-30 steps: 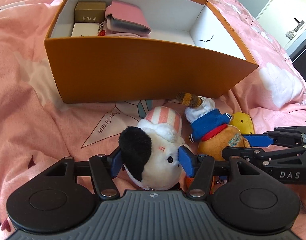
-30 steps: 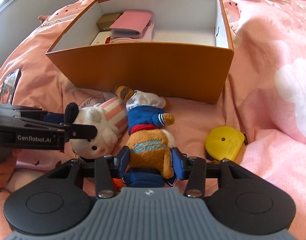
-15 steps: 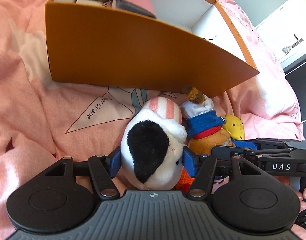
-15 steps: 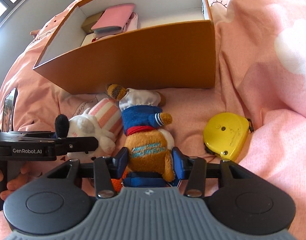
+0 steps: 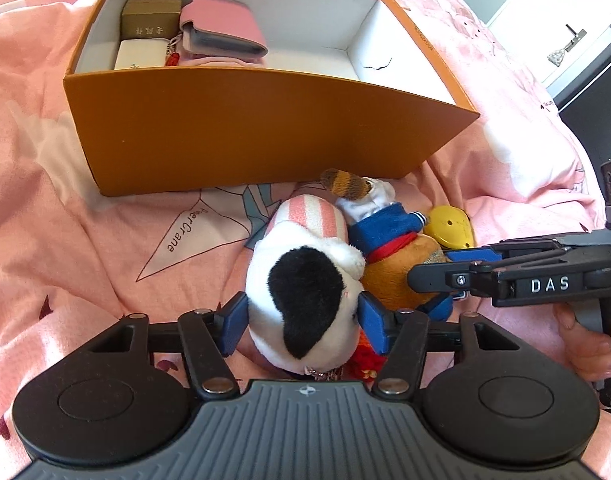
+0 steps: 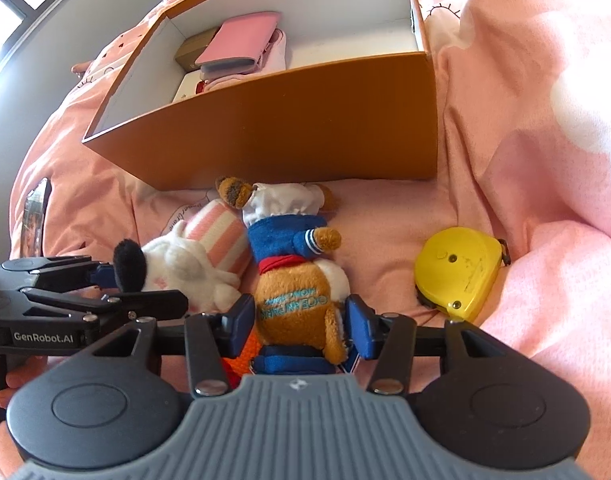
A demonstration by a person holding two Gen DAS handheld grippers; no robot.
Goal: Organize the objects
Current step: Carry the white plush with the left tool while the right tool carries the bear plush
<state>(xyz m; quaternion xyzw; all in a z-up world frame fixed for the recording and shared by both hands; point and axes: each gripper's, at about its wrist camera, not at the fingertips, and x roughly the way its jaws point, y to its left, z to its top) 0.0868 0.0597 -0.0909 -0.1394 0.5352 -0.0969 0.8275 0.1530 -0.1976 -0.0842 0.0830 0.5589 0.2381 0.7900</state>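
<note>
The left gripper (image 5: 303,326) had just been closing, its blue pads pressed on the head of the white plush dog (image 5: 305,280), and the right gripper (image 6: 299,320), jaws just easing wider, still hugged the brown plush bear (image 6: 297,280). Both toys lay side by side just in front of the orange box (image 5: 265,128), long axes and feet pointing at its near wall. The box held a pink wallet (image 5: 221,26) and small cases, so I judged both toys and the yellow tape measure (image 6: 457,270), right of the box's front, remained.
</note>
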